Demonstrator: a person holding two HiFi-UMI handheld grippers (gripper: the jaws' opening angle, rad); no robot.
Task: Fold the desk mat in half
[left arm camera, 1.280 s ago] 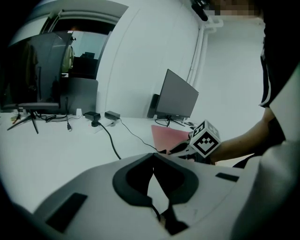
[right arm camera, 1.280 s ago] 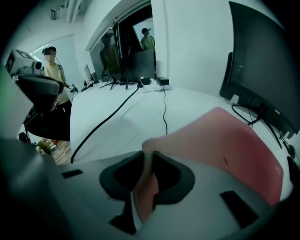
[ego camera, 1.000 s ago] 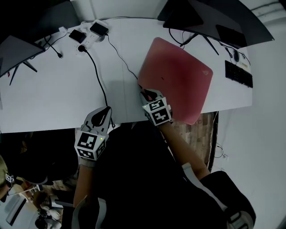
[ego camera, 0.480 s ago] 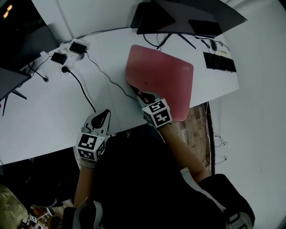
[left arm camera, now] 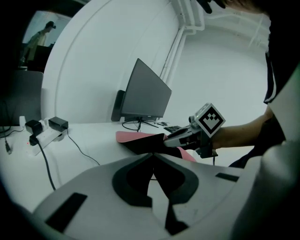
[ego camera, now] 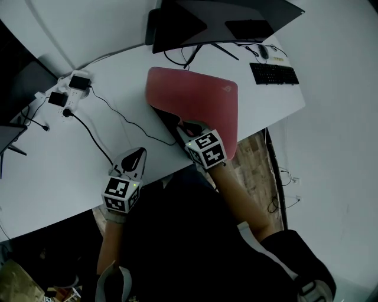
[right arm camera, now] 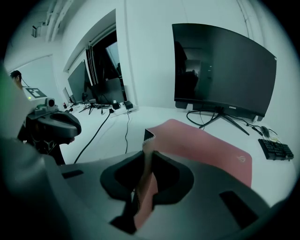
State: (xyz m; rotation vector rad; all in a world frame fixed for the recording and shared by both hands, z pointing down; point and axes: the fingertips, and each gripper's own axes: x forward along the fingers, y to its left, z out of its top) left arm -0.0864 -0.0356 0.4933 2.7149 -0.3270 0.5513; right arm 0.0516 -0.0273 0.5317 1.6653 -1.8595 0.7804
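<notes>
The red mat (ego camera: pixel 204 94) is lying on the desk (ego camera: pixel 100 147), toward the desk's right end, with its near right corner hanging a little past the desk's front edge. The right gripper (ego camera: pixel 188 126) is reaching in over that front edge and is pinching the mat's near left edge: its jaws are standing almost together, with only the thin sheet pressed between them. In the right gripper view the edge is running upright through the jaws. That held corner is rising clear of the desk and is showing its black underside (ego camera: pixel 167 117), while the rest of the mat is lying flat on the desk.

The left gripper (ego camera: pixel 137 157) is hovering at the desk's front edge, further toward the desk's left end, with its jaws drawn together and nothing between them.

A monitor (ego camera: pixel 224 17) is standing at the back of the desk. A keyboard (ego camera: pixel 273 74) is lying at the desk's right end. A power strip (ego camera: pixel 69 87) is sitting toward the desk's left end, with a cable (ego camera: pixel 121 121) trailing across the desk's middle.
</notes>
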